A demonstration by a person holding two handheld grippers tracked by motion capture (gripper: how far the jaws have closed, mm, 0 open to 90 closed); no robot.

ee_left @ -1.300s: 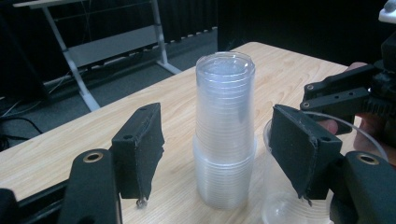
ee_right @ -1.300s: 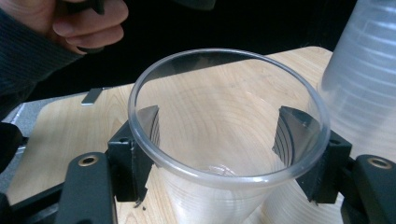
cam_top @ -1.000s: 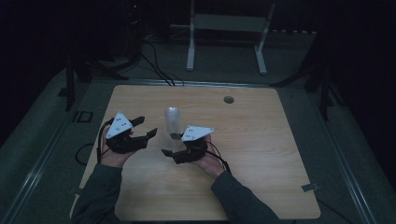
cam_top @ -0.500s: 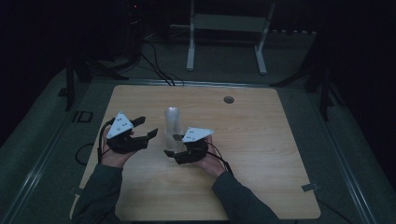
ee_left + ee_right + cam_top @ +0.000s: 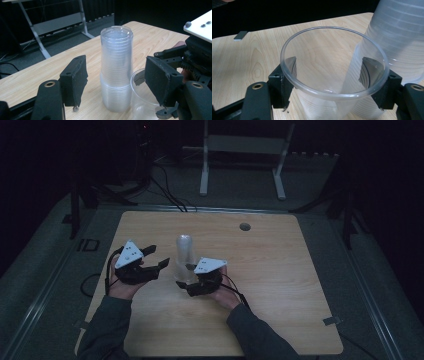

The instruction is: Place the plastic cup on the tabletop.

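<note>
A tall stack of clear plastic cups (image 5: 183, 251) (image 5: 116, 57) stands upright near the middle of the wooden table (image 5: 280, 270). Right beside its base, on the near side, stands a single clear cup (image 5: 184, 280) (image 5: 324, 100). My right gripper (image 5: 186, 279) (image 5: 329, 72) has a jaw on each side of this cup. Its jaws have just been opening a little, and the pads still lie against the cup's wall. My left gripper (image 5: 157, 257) (image 5: 116, 82) hovers left of the stack, open, with nothing between its jaws.
A round hole (image 5: 245, 226) sits in the tabletop at the back. A white metal stand (image 5: 245, 145) and cables (image 5: 165, 190) are on the floor beyond the table. A strip of tape (image 5: 332, 321) marks the near right corner.
</note>
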